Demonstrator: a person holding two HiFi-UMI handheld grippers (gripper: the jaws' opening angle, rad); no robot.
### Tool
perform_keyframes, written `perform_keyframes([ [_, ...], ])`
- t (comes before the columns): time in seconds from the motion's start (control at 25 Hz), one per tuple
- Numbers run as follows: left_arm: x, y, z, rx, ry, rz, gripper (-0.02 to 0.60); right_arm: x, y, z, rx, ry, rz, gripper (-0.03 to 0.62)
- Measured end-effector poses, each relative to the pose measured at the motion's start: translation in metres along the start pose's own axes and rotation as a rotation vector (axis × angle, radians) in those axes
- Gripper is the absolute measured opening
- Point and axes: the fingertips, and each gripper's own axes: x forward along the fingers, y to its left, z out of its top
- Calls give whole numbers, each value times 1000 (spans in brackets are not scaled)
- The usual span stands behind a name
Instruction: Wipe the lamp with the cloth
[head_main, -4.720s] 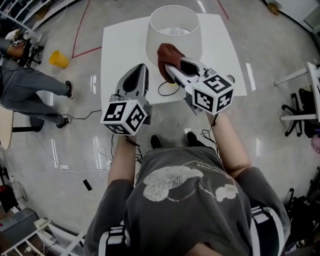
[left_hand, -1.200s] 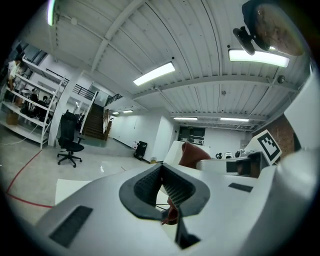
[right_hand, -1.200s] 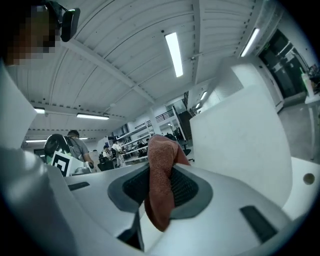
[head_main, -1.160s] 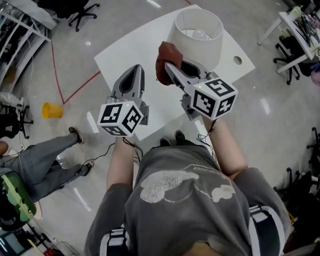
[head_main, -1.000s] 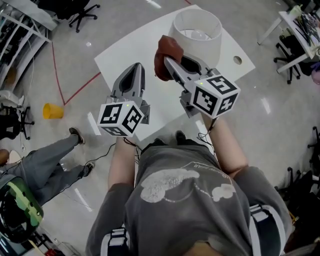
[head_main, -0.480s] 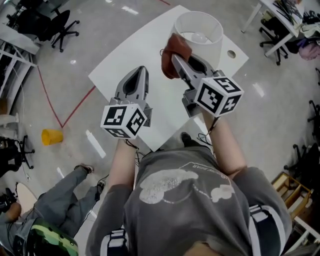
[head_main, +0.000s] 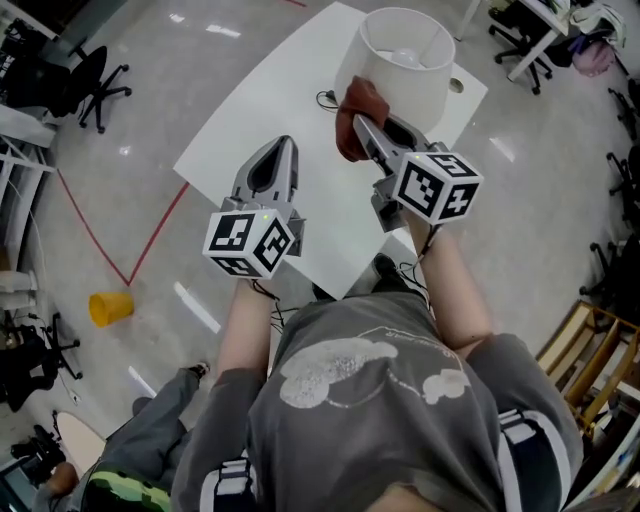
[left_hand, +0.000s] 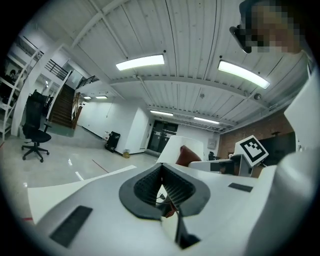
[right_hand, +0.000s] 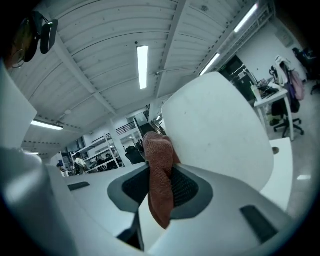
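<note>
A white lamp with a drum shade (head_main: 398, 62) stands at the far right of the white table (head_main: 270, 110). My right gripper (head_main: 362, 122) is shut on a rust-brown cloth (head_main: 353, 112), which presses against the near left side of the shade. In the right gripper view the cloth (right_hand: 161, 175) hangs bunched between the jaws, with the shade (right_hand: 215, 125) right behind it. My left gripper (head_main: 272, 170) hovers over the table's near part, shut with nothing in it. In the left gripper view the cloth (left_hand: 190, 155) and the shade (left_hand: 175, 149) show ahead to the right.
A black cable (head_main: 326, 98) lies on the table left of the lamp. A round hole (head_main: 457, 85) sits in the tabletop by the lamp. Office chairs (head_main: 95, 75) stand on the floor at left, desks and chairs (head_main: 530, 30) at top right, a yellow cup (head_main: 110, 306) at lower left.
The head view has swung round the table, so the lamp now sits more to the upper right. The cloth has stayed against the shade's side in the right gripper. The left gripper kept its place.
</note>
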Motion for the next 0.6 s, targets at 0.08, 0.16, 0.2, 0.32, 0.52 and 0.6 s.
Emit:
perform_keyframes([
  [0.08, -2, 2, -4, -5, 16, -19, 8, 1, -6, -12, 0, 21, -36, 92],
  [0.16, -6, 3, -9, -9, 31, -33, 8, 2, -12, -26, -4, 48, -70, 92],
  [0.2, -8, 3, -12, -11, 38, -39, 8, 1, -15, -33, -9, 60, -87, 92],
  [0.32, -11, 3, -20, -18, 56, -48, 8, -3, -24, -52, -13, 96, -129, 92],
  [0.52, -6, -1, -18, -13, 54, -33, 8, -9, -18, -61, -15, 121, -106, 92],
  [0.6, -1, -6, -12, -1, 40, -21, 8, -12, -12, -51, -20, 110, -71, 92],
])
